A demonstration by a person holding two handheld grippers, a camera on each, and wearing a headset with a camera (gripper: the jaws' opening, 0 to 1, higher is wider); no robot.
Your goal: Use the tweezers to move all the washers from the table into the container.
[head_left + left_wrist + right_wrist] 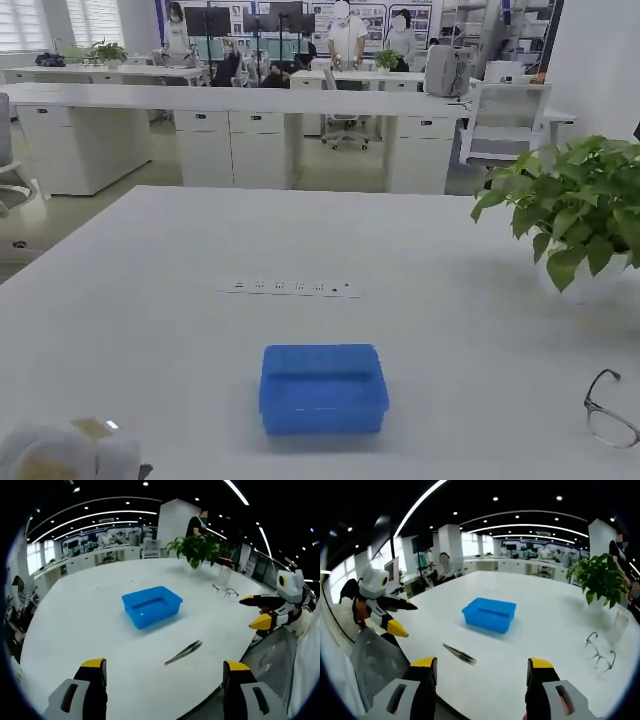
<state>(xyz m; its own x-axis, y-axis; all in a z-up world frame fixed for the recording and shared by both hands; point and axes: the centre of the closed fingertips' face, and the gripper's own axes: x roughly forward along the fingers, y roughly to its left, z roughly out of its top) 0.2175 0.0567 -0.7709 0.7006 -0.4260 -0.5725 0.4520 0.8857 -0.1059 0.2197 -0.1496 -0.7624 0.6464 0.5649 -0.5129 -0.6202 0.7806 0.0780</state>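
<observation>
Left gripper [164,664] and right gripper [482,662] had empty, parted jaws; tweezers [184,652] lay near the container [155,615].

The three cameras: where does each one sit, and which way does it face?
Head view: on the person's head, looking forward and down over the table at the blue container; a blurred white shape, likely a hand-held gripper, shows bottom left.
Left gripper view: on the left hand-held gripper, facing the tweezers and container between its open jaws.
Right gripper view: on the right hand-held gripper, facing the same things, own jaws open.
Shared: both gripper views catch tweezers, container and the other gripper.
</observation>
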